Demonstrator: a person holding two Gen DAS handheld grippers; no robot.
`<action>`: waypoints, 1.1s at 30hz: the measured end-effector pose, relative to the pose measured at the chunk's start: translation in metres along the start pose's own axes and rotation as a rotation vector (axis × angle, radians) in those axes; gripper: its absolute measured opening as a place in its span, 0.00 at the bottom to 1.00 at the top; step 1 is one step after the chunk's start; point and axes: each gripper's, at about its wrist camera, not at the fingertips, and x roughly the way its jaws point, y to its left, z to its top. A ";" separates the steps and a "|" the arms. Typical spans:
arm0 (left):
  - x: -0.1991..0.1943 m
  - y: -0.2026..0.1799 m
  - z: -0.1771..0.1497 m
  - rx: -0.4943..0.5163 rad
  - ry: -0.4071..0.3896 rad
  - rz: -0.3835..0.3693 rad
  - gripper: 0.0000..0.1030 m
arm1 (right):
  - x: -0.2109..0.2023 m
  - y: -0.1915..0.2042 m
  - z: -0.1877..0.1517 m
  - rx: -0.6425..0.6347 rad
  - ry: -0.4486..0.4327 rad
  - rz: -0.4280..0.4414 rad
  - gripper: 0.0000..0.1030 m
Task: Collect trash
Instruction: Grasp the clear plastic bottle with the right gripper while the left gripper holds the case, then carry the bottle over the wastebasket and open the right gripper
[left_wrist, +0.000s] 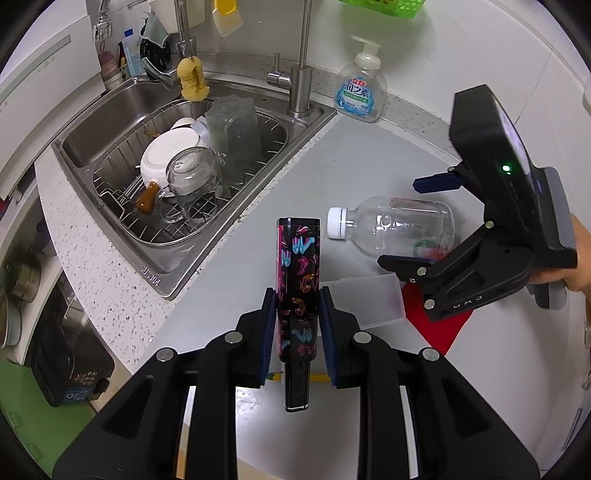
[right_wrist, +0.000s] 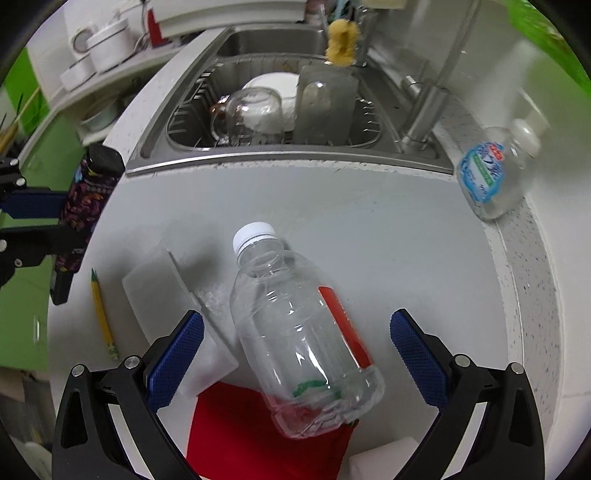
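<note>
Left gripper (left_wrist: 297, 325): your fingers are clenched on the black patterned box (left_wrist: 298, 280), holding it lifted clear of the tabletop (left_wrist: 229, 258); it sits at the lower centre of the left wrist view.
Right gripper (right_wrist: 295, 369): your fingers are spread wide and grasp nothing; the blue pads stand either side of the clear bottle (right_wrist: 295, 332) without touching it.
Clear bottle: lies on its side at the centre of the right wrist view, white cap toward the sink (right_wrist: 207, 162), its base over a red sheet (right_wrist: 240, 435).
Other loose items: a frosted plastic piece (right_wrist: 162, 295) just left of the bottle and a yellow pencil (right_wrist: 101, 314) at the left edge.
Done so far: one piece of trash is in your grip; no bin is visible, so nothing looks deposited yet.
Left to do: by my judgement, close on the bottle, then carry both away; the frosted piece and red sheet may follow.
Not trash: the soap bottle (right_wrist: 487, 173) at the upper right and the dishes in the sink.
</note>
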 end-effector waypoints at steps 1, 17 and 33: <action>0.000 0.000 -0.001 -0.001 0.001 0.001 0.22 | 0.002 -0.001 0.001 -0.006 0.010 -0.003 0.82; -0.005 0.000 -0.005 -0.011 -0.009 -0.012 0.22 | 0.007 0.005 -0.007 -0.003 0.042 -0.001 0.62; -0.033 -0.007 -0.023 0.010 -0.040 -0.029 0.22 | -0.065 0.021 -0.032 0.120 -0.118 -0.033 0.59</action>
